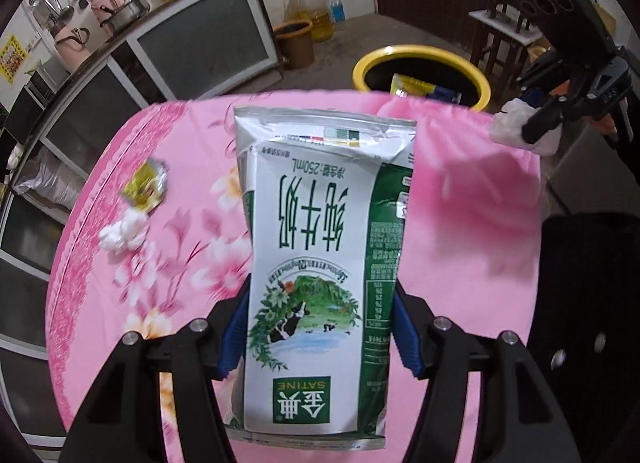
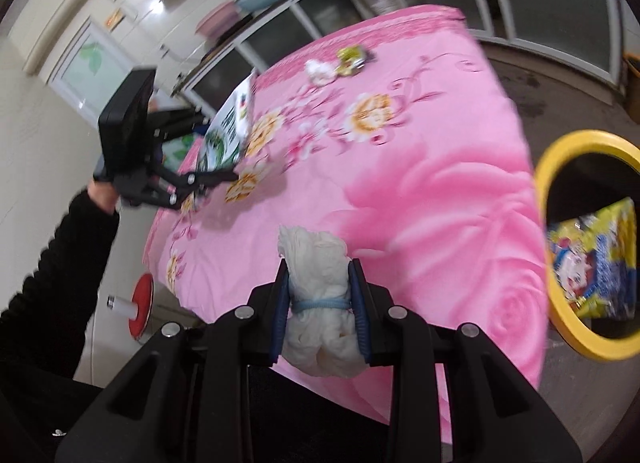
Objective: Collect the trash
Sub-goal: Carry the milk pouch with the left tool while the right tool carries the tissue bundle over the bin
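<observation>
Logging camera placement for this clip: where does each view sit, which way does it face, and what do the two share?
Left wrist: on the left gripper, looking down its fingers over the held milk carton toward the yellow-rimmed bin; the right gripper shows with its tissue wad.
Right wrist: on the right gripper, facing across the pink tablecloth; a black sleeve and the left gripper show.
Shared: tablecloth, bin, carton, wad, a yellow wrapper, a loose tissue.

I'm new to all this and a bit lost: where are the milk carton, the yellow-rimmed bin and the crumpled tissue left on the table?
Milk carton [image 1: 320,263], left wrist view, white front panel.
Yellow-rimmed bin [image 2: 560,159], right wrist view, upper rim.
Crumpled tissue [image 1: 122,233], left wrist view, middle of wad.
</observation>
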`<state>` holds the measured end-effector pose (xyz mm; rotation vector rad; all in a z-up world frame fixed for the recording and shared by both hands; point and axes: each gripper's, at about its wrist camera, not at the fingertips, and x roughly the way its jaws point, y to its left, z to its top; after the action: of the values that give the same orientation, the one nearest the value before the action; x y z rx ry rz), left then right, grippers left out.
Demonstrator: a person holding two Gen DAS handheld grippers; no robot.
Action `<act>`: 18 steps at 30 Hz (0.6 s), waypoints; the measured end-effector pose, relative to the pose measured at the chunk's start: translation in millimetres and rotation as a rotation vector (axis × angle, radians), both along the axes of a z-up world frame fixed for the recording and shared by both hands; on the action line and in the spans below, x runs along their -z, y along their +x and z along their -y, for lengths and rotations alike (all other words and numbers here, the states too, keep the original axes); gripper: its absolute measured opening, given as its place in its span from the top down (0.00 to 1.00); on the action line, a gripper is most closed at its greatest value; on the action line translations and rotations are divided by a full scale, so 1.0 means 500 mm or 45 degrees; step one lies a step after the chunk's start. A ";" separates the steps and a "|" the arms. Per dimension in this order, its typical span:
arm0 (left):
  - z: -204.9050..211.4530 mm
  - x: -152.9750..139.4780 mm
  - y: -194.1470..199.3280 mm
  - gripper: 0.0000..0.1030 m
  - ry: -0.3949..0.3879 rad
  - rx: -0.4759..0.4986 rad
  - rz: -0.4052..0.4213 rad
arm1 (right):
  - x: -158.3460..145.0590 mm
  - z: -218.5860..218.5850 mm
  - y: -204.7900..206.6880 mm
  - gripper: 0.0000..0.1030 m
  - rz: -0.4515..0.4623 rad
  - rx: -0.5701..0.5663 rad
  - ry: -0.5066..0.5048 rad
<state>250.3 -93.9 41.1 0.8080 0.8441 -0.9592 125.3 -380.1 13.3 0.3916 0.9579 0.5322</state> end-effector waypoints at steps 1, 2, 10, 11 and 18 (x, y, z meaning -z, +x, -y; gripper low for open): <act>0.014 0.002 -0.005 0.44 -0.008 -0.002 0.010 | -0.001 0.017 -0.007 0.73 0.004 0.030 0.003; 0.028 0.004 -0.010 0.44 -0.019 -0.004 0.020 | -0.002 0.030 -0.013 0.73 0.008 0.054 0.005; 0.168 -0.011 -0.049 0.44 -0.190 0.015 0.028 | -0.045 0.194 -0.079 0.73 0.101 0.378 -0.020; 0.187 -0.014 -0.054 0.44 -0.204 0.018 0.032 | -0.051 0.210 -0.088 0.73 0.113 0.415 -0.034; 0.327 -0.052 -0.097 0.44 -0.346 0.047 0.105 | -0.081 0.315 -0.129 0.73 0.187 0.696 -0.178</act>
<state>201.9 -257.6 67.1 0.6255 0.6128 -1.0403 60.9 -537.9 53.9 0.4596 0.7006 -0.0047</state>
